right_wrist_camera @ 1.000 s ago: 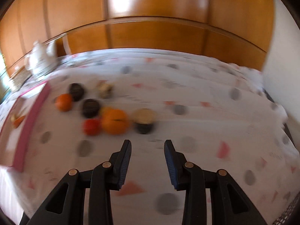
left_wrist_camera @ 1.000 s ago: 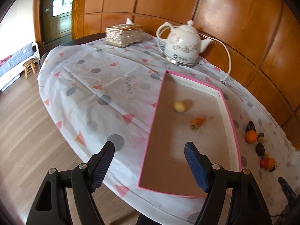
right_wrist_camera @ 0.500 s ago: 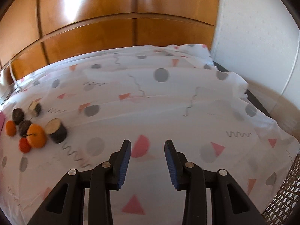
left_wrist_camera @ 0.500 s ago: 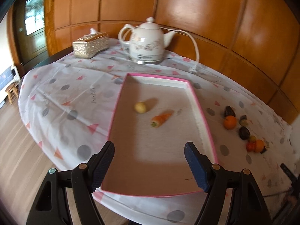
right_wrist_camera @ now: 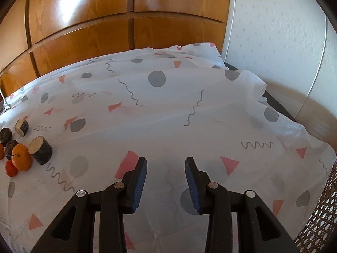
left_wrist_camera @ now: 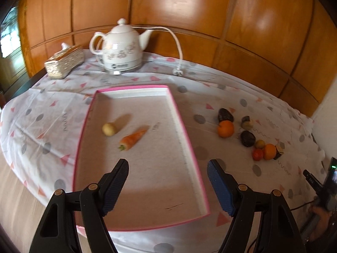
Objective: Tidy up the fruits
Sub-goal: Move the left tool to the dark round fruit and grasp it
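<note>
— Wood panelling behind, patterned tablecloth (right_wrist_camera: 168, 113) up front. Where's the produce?
— Carrot (left_wrist_camera: 133, 138) and a small yellow fruit (left_wrist_camera: 109, 129) lie in the pink-rimmed tray (left_wrist_camera: 190, 160); oranges (left_wrist_camera: 225, 128) sit clustered beside it.
— Claws?
— Left gripper (left_wrist_camera: 167, 184) gapes wide over the tray, empty. Right gripper (right_wrist_camera: 165, 184) parted, nothing between.

This looks like a home dining room: a table under a patterned tablecloth (left_wrist_camera: 52, 113), a white electric kettle (left_wrist_camera: 123, 49), a tissue box (left_wrist_camera: 64, 62), wood wall panelling (left_wrist_camera: 189, 10) and, at the blurred left edge, perhaps a doorway.
</note>
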`<state>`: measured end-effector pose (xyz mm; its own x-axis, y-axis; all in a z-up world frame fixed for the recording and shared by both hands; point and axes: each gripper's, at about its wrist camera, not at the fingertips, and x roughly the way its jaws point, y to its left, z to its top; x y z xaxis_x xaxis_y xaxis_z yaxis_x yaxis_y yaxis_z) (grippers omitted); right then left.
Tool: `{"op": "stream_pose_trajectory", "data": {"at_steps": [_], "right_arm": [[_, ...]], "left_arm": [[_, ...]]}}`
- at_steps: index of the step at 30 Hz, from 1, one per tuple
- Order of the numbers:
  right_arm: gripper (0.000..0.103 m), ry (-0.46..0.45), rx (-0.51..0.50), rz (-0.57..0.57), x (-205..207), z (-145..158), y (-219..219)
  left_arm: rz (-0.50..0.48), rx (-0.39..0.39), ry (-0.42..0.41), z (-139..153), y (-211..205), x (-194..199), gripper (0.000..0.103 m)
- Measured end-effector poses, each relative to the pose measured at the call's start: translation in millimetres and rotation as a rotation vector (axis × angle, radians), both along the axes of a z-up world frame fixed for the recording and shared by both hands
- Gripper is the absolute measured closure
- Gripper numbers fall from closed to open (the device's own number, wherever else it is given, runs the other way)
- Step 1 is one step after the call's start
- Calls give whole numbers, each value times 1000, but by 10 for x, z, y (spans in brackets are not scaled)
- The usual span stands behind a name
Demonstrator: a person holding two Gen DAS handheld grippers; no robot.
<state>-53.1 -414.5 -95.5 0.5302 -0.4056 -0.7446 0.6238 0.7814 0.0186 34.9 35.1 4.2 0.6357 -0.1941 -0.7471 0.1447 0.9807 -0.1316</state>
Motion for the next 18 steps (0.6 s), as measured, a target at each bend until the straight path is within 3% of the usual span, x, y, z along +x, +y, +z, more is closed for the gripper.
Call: {"op": "stream_pose_trajectory", "data": {"at_steps": [7, 12, 18], "right_arm": [[65, 8, 15, -12, 11, -87, -54], [59, 2, 18, -22, 9, -104, -69], [57, -4, 21, -20, 21, -114, -67]], "left_arm": [[-96, -5, 17, 42, -332, 228, 27], [-155, 11, 28, 79, -639, 519, 27], [-243, 78, 57, -9, -1131, 964, 27]]}}
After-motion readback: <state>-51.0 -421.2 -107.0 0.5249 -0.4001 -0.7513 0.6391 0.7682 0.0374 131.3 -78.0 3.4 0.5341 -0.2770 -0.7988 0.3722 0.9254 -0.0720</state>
